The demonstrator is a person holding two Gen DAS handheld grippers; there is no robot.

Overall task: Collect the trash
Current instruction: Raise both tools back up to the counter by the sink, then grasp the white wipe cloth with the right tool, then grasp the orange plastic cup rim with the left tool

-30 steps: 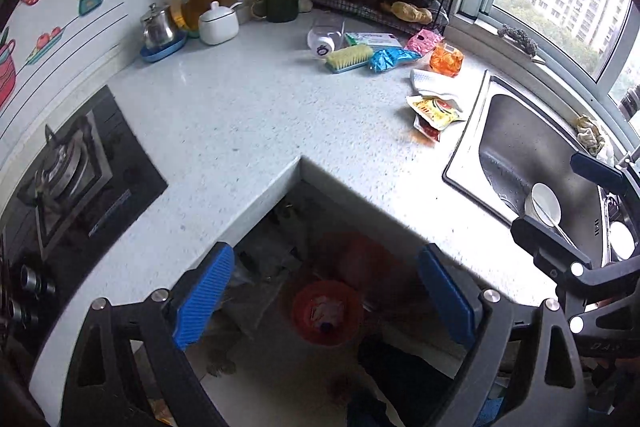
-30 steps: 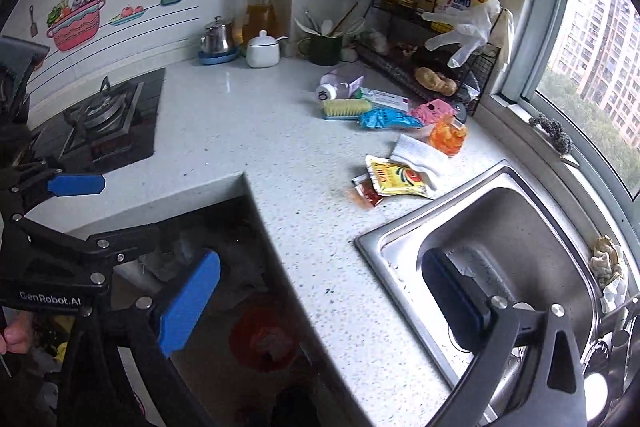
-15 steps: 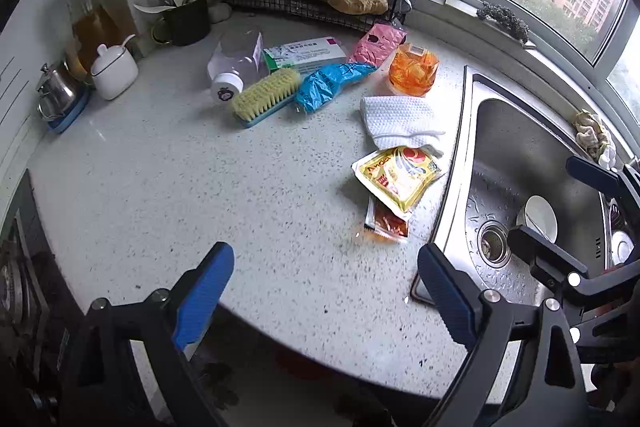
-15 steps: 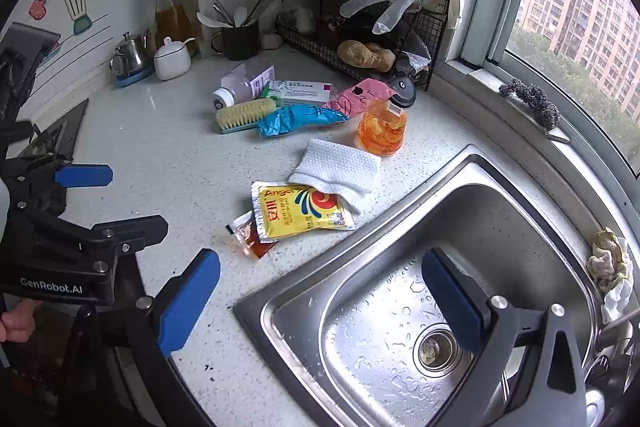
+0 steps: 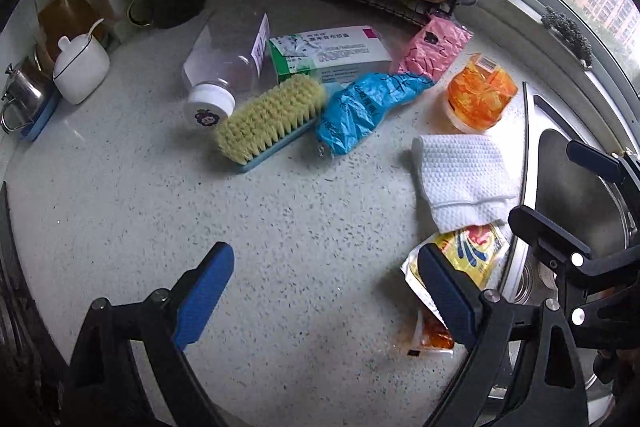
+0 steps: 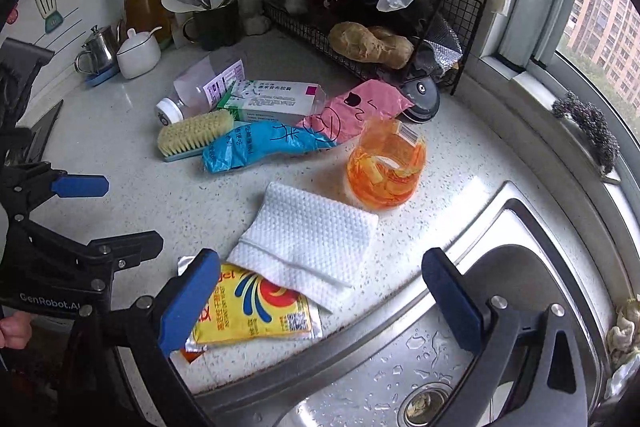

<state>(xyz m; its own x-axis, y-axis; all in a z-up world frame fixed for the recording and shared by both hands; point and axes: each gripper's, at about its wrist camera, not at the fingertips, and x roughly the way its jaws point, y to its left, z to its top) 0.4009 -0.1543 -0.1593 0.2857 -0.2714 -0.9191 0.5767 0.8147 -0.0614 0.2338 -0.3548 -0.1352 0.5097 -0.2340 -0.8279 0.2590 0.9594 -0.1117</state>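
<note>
Both grippers moved closer over speckled countertop (image 5: 300, 227); jaws spread, empty.

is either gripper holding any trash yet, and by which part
Nothing is held. The left gripper and right gripper are both open above the speckled countertop.

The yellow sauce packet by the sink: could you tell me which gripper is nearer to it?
Right. The right gripper hangs open directly over the yellow sauce packet; the left gripper is open over bare counter, the packet just beyond its right finger.
</note>
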